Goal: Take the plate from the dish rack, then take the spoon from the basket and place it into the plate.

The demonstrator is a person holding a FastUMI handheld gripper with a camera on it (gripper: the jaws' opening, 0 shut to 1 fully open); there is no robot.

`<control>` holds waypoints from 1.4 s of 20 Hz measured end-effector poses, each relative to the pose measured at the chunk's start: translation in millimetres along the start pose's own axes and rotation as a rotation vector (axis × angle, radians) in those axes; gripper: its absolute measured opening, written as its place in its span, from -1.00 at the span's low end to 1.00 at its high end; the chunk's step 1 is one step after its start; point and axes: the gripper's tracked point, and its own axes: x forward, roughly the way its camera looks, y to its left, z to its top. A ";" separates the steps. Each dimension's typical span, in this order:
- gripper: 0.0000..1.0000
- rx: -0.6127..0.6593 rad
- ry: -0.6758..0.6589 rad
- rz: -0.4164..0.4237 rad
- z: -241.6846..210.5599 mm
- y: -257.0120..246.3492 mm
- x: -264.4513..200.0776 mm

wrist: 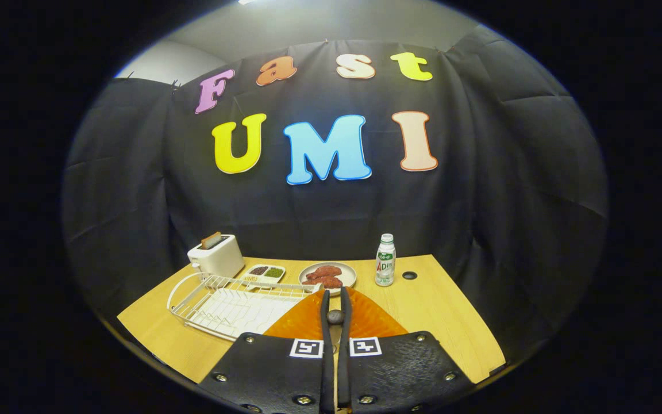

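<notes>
Now carry the orange plate (377, 322), pinched by its rim in the closed gripper (335, 302), level. Set down clear of dish rack (227, 302) and bottle (385, 260).

Tongs (335, 300): fingers nearly together, pinching the orange plate (374, 319), which fans out over the near middle of the bench (451, 322).
Left side: white wire dish rack (233, 305) takes up that ground, its right end just beside the plate.
Far left: toaster (216, 256) stands behind the rack, sectioned tray (265, 273) beside it.
Far middle: dish of red food (328, 275) just beyond the fingertips.
Far right: bottle (385, 260) upright, near the dish; a small round hole (409, 275) beside it.
Right side: bare wood, open passage near to far.
Near left corner: bare strip in front of the rack.
</notes>
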 end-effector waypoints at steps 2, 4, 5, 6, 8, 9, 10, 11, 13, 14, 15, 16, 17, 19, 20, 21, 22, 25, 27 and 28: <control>-0.95 -0.012 0.024 0.013 -15.1 12.9 -3.8; -0.95 -0.013 0.051 0.036 -28.4 27.7 -4.1; -0.95 -0.009 0.061 0.049 -32.1 34.3 -2.4; -0.95 -0.005 0.078 0.063 -38.1 42.6 -1.5; -0.95 -0.012 0.107 0.096 -50.9 59.0 3.5; -0.95 -0.019 0.121 0.106 -55.8 63.3 4.7; -0.95 -0.025 0.135 0.121 -59.8 69.9 6.2; -0.95 -0.026 0.144 0.136 -62.2 76.3 5.9; -0.95 -0.035 0.164 0.173 -69.8 92.2 8.1; -0.95 -0.043 0.175 0.187 -74.0 97.9 9.3; -0.95 -0.049 0.187 0.199 -77.6 102.5 10.2; -0.95 -0.053 0.200 0.211 -81.6 108.0 11.3; -0.95 -0.056 0.213 0.222 -86.8 115.6 11.8; -0.95 -0.062 0.230 0.242 -94.0 126.5 12.8; -0.94 -0.070 0.235 0.254 -96.1 132.1 13.8; -0.94 -0.077 0.238 0.264 -97.8 137.0 14.6; -0.94 -0.084 0.241 0.271 -99.2 140.2 15.7; -0.95 -0.095 0.252 0.296 -106.6 152.7 17.2; -0.94 -0.101 0.263 0.307 -113.9 158.4 19.4; -0.95 -0.104 0.265 0.315 -116.2 161.6 19.8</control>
